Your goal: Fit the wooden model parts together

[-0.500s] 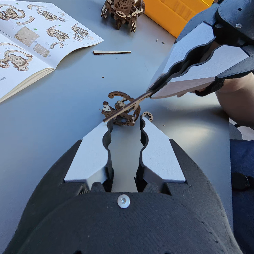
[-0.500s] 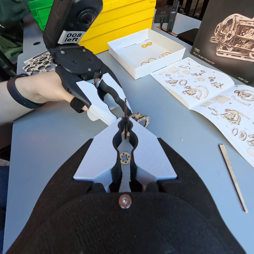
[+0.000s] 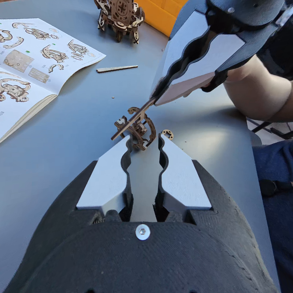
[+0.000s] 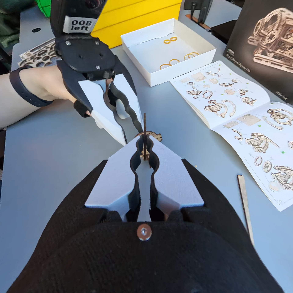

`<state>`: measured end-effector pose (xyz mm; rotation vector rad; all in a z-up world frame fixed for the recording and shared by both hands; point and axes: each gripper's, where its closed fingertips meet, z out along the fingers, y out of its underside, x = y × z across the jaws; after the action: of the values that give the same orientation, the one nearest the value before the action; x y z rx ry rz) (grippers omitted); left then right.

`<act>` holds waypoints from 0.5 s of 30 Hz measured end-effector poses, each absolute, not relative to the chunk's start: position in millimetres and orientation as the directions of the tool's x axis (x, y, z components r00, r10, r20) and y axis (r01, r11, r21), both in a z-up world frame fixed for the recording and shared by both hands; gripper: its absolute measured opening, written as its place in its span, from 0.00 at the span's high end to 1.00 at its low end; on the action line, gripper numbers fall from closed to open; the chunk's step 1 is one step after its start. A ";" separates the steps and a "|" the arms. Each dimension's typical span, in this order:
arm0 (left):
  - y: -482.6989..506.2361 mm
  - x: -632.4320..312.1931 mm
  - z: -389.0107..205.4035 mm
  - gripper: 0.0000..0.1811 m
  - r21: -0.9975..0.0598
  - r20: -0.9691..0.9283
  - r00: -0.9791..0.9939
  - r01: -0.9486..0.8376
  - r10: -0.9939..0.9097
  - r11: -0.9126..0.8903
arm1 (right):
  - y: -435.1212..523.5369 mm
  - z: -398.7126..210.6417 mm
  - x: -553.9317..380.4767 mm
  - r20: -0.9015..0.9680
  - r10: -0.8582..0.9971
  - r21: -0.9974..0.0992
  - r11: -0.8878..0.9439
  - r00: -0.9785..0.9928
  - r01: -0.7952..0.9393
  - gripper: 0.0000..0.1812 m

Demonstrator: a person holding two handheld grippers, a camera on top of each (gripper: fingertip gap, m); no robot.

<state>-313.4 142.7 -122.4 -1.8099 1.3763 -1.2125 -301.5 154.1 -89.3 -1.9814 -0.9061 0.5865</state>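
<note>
Now | R hand-held gripper (image 4: 144, 139) clamps wooden strip (image 3: 131, 122) | L hand-held gripper (image 3: 145, 138) agape, labelled

The bench (image 3: 66, 134) is plain grey. Each gripper has pale grey fingers (image 3: 109, 177) with black wavy pads on a black body. The wooden model parts (image 3: 138, 130) are tan with dark-brown edges. The bin (image 4: 134, 19) is yellow, the tray (image 4: 174, 76) white.

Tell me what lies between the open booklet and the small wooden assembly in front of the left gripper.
In the left wrist view, mostly bare grey table lies between the booklet and the wooden assembly; only a tiny wood crumb sits there.
</note>
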 end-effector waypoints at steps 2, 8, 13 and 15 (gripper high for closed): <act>145.9 -315.0 -118.6 0.87 -0.843 0.348 0.075 -0.410 -0.935 -0.347 | 153.2 -92.1 -303.9 -0.076 0.793 -0.840 -0.378 0.605 0.389 0.99; 150.7 -312.5 -128.3 0.89 -0.817 0.343 0.124 -0.449 -0.931 -0.361 | 156.1 -98.2 -303.2 -0.048 0.811 -0.813 -0.371 0.584 0.449 1.00; 149.1 -310.8 -137.1 0.97 -0.804 0.291 0.153 -0.495 -0.944 -0.328 | 152.6 -100.1 -306.4 -0.065 0.813 -0.814 -0.379 0.579 0.440 1.00; 149.0 -310.1 -136.3 0.97 -0.807 0.292 0.159 -0.488 -0.943 -0.332 | 154.0 -100.3 -305.7 -0.054 0.804 -0.822 -0.372 0.592 0.431 1.00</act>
<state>-310.1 149.0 -136.3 -1.8972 1.3556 -1.0891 -305.7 154.0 -100.3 -2.0077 -0.9803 0.5838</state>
